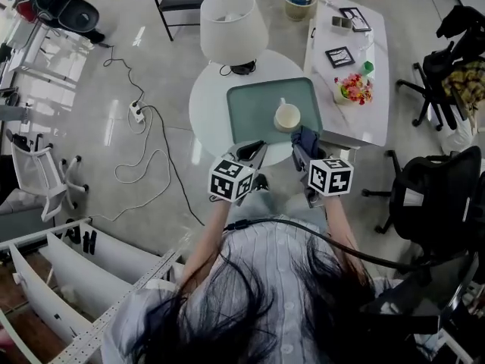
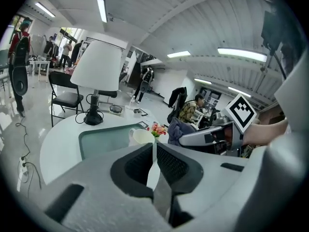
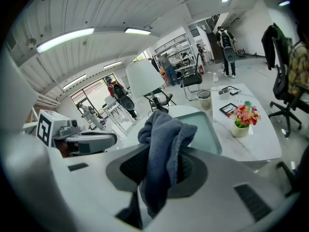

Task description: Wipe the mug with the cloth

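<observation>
A cream mug stands upright on the right side of a green tray on the round white table. The mug also shows just beyond the left jaws. My right gripper is shut on a blue-grey cloth, held just near of the mug; in the right gripper view the cloth bunches up between the jaws. My left gripper hovers at the tray's near edge, shut with nothing in it.
A white lamp stands at the table's far side. To the right, a long white table carries a pot of flowers, picture frames and a bucket. Office chairs stand at right; cables and a power strip lie on the floor at left.
</observation>
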Available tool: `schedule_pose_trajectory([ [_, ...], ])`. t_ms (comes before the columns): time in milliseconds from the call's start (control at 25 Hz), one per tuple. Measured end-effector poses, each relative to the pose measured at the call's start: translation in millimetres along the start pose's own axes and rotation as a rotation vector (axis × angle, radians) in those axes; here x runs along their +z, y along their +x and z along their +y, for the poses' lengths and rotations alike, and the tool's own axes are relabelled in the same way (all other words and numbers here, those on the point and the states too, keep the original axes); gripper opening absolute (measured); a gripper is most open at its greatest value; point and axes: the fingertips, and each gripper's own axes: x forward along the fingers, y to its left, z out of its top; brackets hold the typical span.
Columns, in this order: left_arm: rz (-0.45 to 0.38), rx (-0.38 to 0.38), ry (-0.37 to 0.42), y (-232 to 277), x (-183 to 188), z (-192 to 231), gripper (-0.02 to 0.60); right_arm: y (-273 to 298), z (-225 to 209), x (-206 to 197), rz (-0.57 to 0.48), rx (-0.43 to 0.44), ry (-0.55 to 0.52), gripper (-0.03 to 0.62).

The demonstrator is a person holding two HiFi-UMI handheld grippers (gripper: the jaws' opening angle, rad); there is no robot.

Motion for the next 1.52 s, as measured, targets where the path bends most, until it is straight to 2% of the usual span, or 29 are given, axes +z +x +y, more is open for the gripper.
schedule_pose_trajectory([
  [320, 0.062, -0.05, -0.005, 22, -5, -2, 0.029, 0, -31, 9, 0.01, -0.059, 0.036, 0.094],
  [520, 0.078, -0.019, -0.013, 30, -3, -1, 0.03, 9, -49, 22, 0.034, -0.04, 0.009, 0.094],
  [640, 0.084, 0.01, -0.014, 39, -1, 0, 0.029, 22, -65, 32, 0.067, -0.016, -0.043, 0.094],
  [840, 0.105, 0.059, -0.022, 58, 4, -2, 0.031, 54, -90, 51, 0.158, 0.055, -0.213, 0.094],
  [1040, 0.154, 0.078, 0.009, 82, 9, -2, 0.031, 92, -98, 59, 0.265, 0.157, -0.486, 0.094],
  [1160, 0.235, 0.066, 0.084, 98, 5, -9, 0.031, 108, -97, 55, 0.318, 0.22, -0.629, 0.094],
  [1320, 0.363, 0.083, 0.219, 116, -7, -14, 0.035, 126, -96, 50, 0.358, 0.266, -0.761, 0.094],
  [1360, 0.396, 0.086, 0.257, 119, -10, -15, 0.045, 130, -95, 49, 0.362, 0.275, -0.794, 0.094],
  [1480, 0.49, 0.075, 0.337, 128, -20, -17, 0.144, 139, -88, 52, 0.364, 0.313, -0.885, 0.094],
  [1520, 0.513, 0.074, 0.358, 131, -23, -16, 0.147, 140, -86, 52, 0.37, 0.324, -0.907, 0.094],
])
